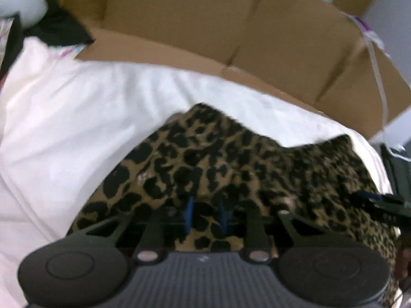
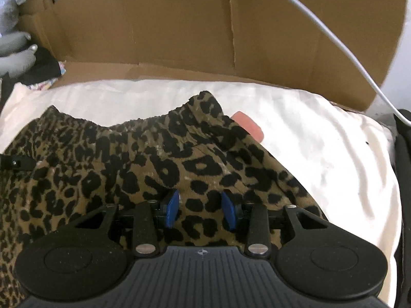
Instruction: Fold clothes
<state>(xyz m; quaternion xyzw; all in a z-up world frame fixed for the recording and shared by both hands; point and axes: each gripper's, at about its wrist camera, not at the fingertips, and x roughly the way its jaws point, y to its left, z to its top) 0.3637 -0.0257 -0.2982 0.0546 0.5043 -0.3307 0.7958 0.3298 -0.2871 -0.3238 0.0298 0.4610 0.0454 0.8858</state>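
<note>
We hold both grippers, left (image 1: 205, 217) and right (image 2: 199, 211), fingers spread, low over the leopard-print garment (image 2: 159, 164) on the white sheet (image 2: 321, 148), seemingly to pinch its cloth.

Between my right fingers (image 2: 172, 206) I see soft, ribbed leopard-print cloth (image 2: 164, 164); beyond them, smooth white fabric sheet (image 2: 321, 138) and matt brown cardboard (image 2: 179, 25). The fingers' pads look matt blue plastic.

Your right hand-held gripper (image 2: 199, 209) has its blue pads (image 2: 171, 208) parted, fabric showing in the gap. Your left hand-held gripper (image 1: 205, 218) is blurred, its pads (image 1: 189, 213) likewise apart, just left of the right one.
</note>
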